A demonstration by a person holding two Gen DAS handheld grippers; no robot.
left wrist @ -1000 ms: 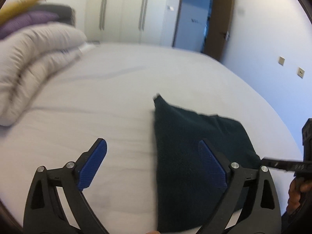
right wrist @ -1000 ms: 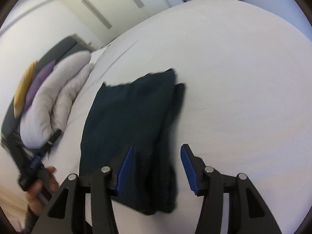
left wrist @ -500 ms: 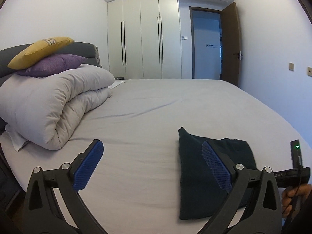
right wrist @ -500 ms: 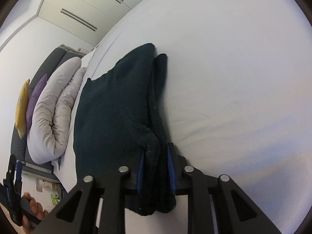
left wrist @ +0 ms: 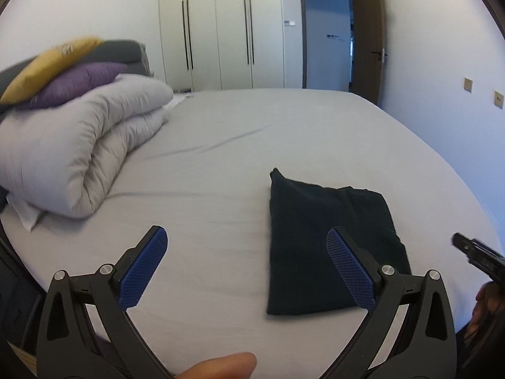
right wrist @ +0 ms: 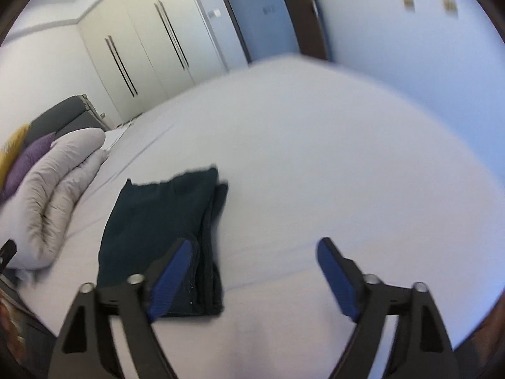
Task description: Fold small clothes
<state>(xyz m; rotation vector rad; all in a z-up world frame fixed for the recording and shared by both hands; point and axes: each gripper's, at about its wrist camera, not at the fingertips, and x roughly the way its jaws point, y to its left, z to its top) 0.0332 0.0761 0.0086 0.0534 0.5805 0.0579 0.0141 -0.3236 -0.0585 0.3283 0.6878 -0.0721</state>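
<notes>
Right wrist view motion-blurred, yellow pillow (right wrist: 9, 154) cut off at left edge

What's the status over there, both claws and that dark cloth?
Left gripper open, empty. Right gripper opening, nothing between. Dark cloth folded on bed. Nothing in the way.

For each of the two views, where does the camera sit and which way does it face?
Left wrist: rides the left gripper, looking down the bed toward the wardrobe; open jaws, a fingertip below.
Right wrist: rides the right gripper, tilted, looking across the bed; its jaws are opening, nothing between them.
Shared: the folded dark garment, rolled duvet, the wardrobe.
</notes>
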